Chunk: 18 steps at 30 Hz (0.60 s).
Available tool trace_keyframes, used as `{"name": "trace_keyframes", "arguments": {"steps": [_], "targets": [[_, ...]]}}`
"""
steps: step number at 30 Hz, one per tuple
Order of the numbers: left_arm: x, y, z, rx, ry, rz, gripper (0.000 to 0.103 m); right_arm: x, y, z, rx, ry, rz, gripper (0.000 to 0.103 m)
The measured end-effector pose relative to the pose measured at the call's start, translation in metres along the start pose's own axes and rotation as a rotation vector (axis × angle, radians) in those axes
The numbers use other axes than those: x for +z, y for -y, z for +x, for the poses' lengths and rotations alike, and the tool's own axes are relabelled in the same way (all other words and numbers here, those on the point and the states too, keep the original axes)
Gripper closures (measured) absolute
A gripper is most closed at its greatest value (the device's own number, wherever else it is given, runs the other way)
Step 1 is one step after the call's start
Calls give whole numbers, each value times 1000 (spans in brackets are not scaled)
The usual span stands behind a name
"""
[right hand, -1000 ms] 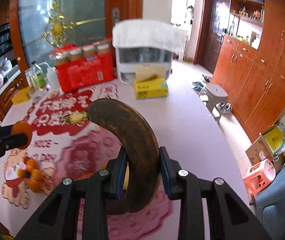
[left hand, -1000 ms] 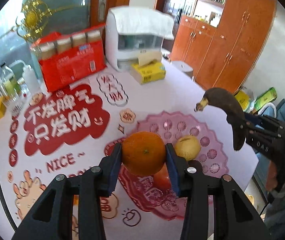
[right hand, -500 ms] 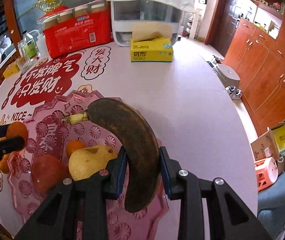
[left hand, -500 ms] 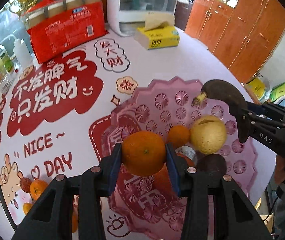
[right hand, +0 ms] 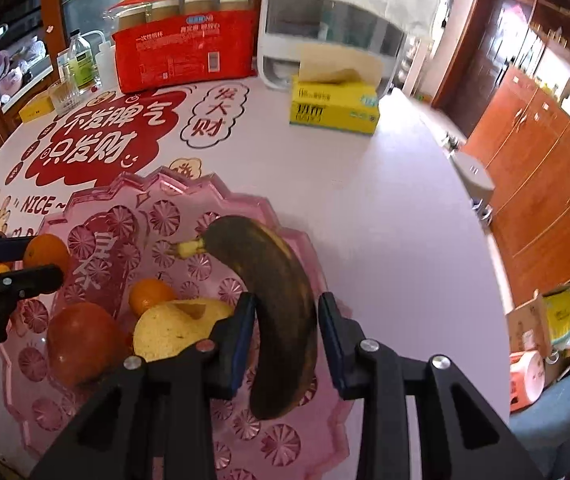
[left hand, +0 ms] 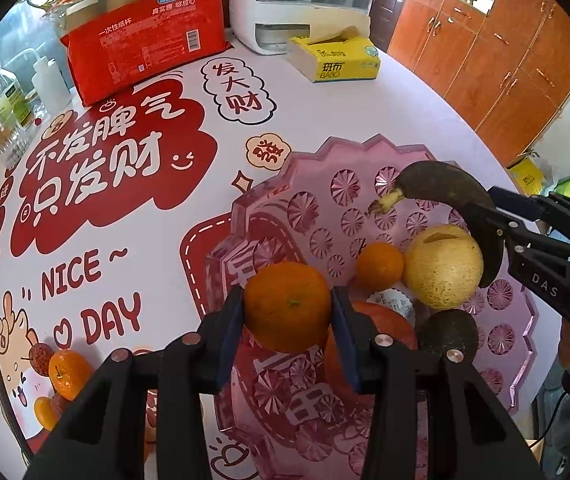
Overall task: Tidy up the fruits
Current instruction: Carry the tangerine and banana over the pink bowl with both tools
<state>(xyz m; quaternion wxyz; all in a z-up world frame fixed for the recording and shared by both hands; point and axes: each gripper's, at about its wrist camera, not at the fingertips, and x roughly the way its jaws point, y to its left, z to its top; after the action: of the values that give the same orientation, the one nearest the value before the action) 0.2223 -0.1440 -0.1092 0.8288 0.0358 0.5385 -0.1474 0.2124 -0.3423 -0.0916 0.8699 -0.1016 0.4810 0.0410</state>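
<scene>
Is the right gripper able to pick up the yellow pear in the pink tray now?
Probably not yet. The right gripper is shut on the dark banana, so its jaws are full, though the yellow pear lies uncovered beside it in the pink tray.

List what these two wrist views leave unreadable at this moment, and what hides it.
- Left wrist: the red fruit is mostly behind the left gripper and its orange; type unclear.
- Left wrist: the label among the fruit is too small to read.
- Right wrist: the banana and right gripper hide the plate beneath; contact unknowable.
</scene>
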Motion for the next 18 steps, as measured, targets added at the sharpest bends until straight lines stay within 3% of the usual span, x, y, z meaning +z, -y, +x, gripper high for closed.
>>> {"name": "trace_keyframes", "arguments": {"steps": [10, 11, 15, 18], "targets": [[-1, 1, -1, -14, -15, -11, 59, 2, 12, -9, 50, 33, 66, 59], [-1, 0, -1, -17, -15, -9, 57, 2, 12, -10, 49, 37, 69, 59], [0, 4, -11, -4, 28, -1, 34, 1, 13, -15, 51, 49, 78, 59], [2, 6, -17, 3, 46, 3, 30, 0, 15, -18, 57, 54, 95, 59]]}}
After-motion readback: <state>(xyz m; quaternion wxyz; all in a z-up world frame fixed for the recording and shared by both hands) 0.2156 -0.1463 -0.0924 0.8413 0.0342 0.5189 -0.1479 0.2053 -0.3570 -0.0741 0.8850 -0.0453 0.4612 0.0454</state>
